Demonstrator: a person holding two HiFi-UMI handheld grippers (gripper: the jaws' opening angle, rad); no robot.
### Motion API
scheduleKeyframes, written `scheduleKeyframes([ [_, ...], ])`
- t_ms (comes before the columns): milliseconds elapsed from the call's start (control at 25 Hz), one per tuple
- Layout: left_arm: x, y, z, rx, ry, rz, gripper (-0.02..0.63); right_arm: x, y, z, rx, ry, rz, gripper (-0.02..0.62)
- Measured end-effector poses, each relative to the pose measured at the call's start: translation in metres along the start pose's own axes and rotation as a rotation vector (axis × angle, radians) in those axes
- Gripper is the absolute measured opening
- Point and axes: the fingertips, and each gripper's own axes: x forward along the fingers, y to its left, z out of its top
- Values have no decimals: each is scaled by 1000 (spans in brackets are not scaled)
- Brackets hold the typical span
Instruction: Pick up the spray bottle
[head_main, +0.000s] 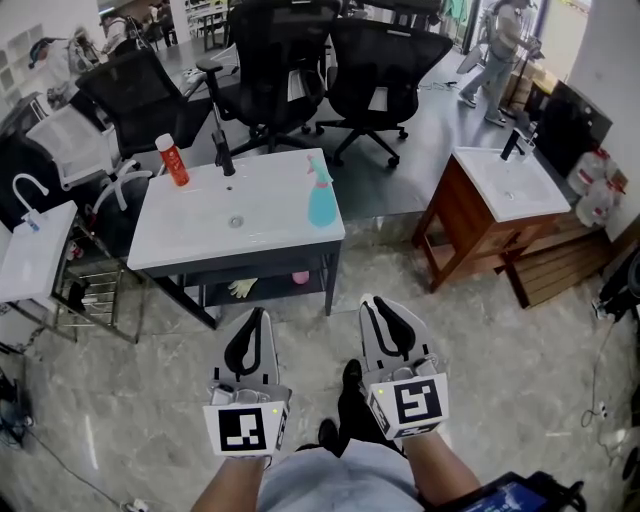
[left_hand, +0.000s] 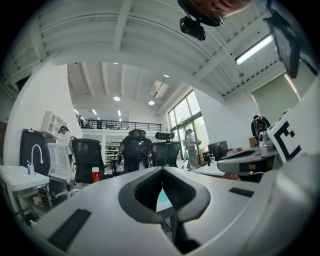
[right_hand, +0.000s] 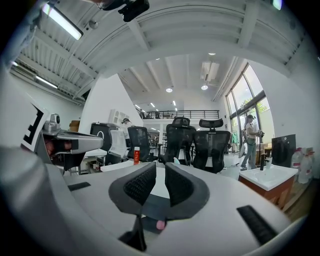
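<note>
The teal spray bottle (head_main: 320, 195) stands upright near the right edge of a white sink vanity (head_main: 190, 240). In the left gripper view only a patch of the spray bottle (left_hand: 161, 198) shows past the fingers. Both grippers hang level over the marble floor, short of the vanity's front. My left gripper (head_main: 258, 315) (left_hand: 162, 170) is shut, its tips touching with nothing in them. My right gripper (head_main: 372, 305) (right_hand: 160, 168) has a narrow gap between its pads and holds nothing. The bottle's pale top (right_hand: 176, 160) shows just above the right finger.
A red bottle (head_main: 172, 160) and a black faucet (head_main: 222, 152) stand at the vanity's back. Its lower shelf holds gloves (head_main: 241, 289) and a pink item (head_main: 300, 277). Black office chairs (head_main: 280, 60) stand behind. A wooden vanity (head_main: 500, 195) is right, another white sink (head_main: 35, 250) left.
</note>
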Motion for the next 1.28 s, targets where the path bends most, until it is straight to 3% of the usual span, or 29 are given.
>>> scheduleKeyframes([
  [320,46,4,-18,11,23,-15,18,43,-20,-19,26,15,9,71],
  [800,182,13,-32,15,106,9,18,165,-97,-22,57,58,61,71],
  [1160,268,34,-19,38,88,81,18,254,-133,1,39,15,150,71],
  [1280,286,32,-3,23,33,95,18,272,-136,12,22,-13,185,71],
])
